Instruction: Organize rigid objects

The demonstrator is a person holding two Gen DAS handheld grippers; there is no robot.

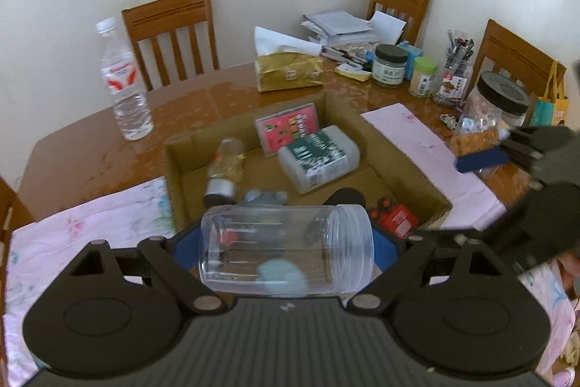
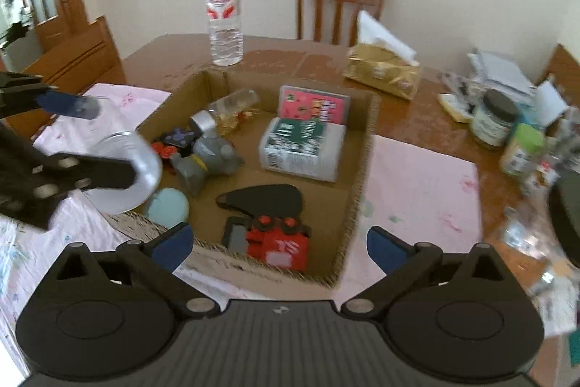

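At lower centre of the left wrist view, the left gripper (image 1: pixel 286 254) clamps a clear plastic jar (image 1: pixel 286 251) w/ both blue pads on its ends. Jar lies on its side, long axis running left-right across the frame: flat base toward frame left, threaded open mouth toward frame right. No lid fitted. Walls transparent; contents of the box show through. Jar is held above the near edge of the cardboard box (image 1: pixel 409 162), lower-mid frame.

In the right wrist view the same jar (image 2: pixel 125 169) appears at mid-left, over the box's left corner (image 2: pixel 163 111).

Right gripper (image 2: pixel 281 247): jaws spread wide, nothing between pads, positioned bottom centre over the near box wall.

Box contents, centre of frame: red toy vehicle (image 2: pixel 279 243), grey toy figure (image 2: pixel 210 158), green-labelled pack (image 2: pixel 302 147), pink card case (image 2: pixel 313 106), small bottle lying flat (image 2: pixel 232 107), pale blue disc (image 2: pixel 168 207).

Water bottle (image 2: pixel 224 13) stands upright, upper centre, on the table (image 2: pixel 417 118).
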